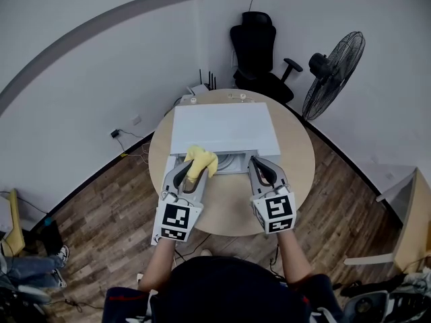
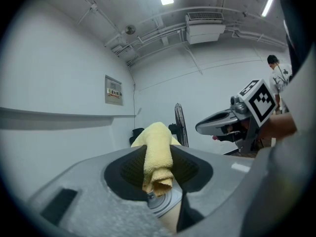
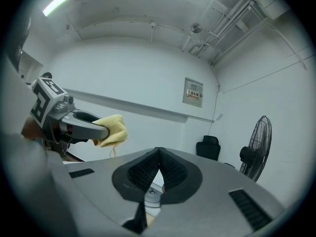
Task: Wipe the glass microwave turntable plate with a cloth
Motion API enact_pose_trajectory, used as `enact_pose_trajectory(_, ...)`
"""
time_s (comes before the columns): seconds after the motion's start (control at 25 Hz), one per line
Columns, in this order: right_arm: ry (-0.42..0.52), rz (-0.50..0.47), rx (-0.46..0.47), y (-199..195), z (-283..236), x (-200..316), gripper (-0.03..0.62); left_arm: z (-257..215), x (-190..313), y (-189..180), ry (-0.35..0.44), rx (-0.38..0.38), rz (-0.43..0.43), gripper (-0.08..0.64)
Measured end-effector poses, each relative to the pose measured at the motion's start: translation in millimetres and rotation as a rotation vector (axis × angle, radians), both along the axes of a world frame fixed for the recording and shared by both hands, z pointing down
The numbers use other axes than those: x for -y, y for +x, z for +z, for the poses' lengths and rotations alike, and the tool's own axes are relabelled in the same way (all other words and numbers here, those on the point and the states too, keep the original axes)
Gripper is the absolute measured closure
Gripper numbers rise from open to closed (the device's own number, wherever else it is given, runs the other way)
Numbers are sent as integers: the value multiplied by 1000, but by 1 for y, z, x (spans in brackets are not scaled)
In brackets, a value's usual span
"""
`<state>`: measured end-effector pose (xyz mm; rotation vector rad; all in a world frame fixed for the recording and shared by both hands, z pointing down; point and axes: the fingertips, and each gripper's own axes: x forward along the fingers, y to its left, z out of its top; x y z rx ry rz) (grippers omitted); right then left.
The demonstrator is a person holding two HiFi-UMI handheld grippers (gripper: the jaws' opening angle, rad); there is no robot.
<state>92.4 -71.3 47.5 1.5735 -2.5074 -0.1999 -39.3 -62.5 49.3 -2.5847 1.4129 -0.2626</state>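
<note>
Left gripper (image 1: pixel 190 172) is clamped on a folded yellow terry cloth (image 2: pixel 158 154), with the cloth bunched past its tips. Just ahead of and below those tips is the round clear glass turntable plate (image 1: pixel 232 161), at the mouth of a white box microwave (image 1: pixel 222 128). Right gripper (image 3: pixel 157 154) has its jaws pressed together with nothing in them, parked level just right of the plate. Progress: cloth is in hand and the plate is in reach. Can't tell if cloth touches glass, so I'd count the wiping as still to do.

Microwave (image 1: pixel 223 130) sits on the table (image 1: pixel 300 177), chair (image 1: pixel 259 52) and fan (image 1: pixel 333 73) behind.
</note>
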Motion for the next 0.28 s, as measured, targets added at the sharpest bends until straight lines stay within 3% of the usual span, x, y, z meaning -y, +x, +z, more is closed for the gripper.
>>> enact_pose_trajectory(0.28,-1,-8,12,-5,-1,0,583,-5,3,-5,12,2,-11,430)
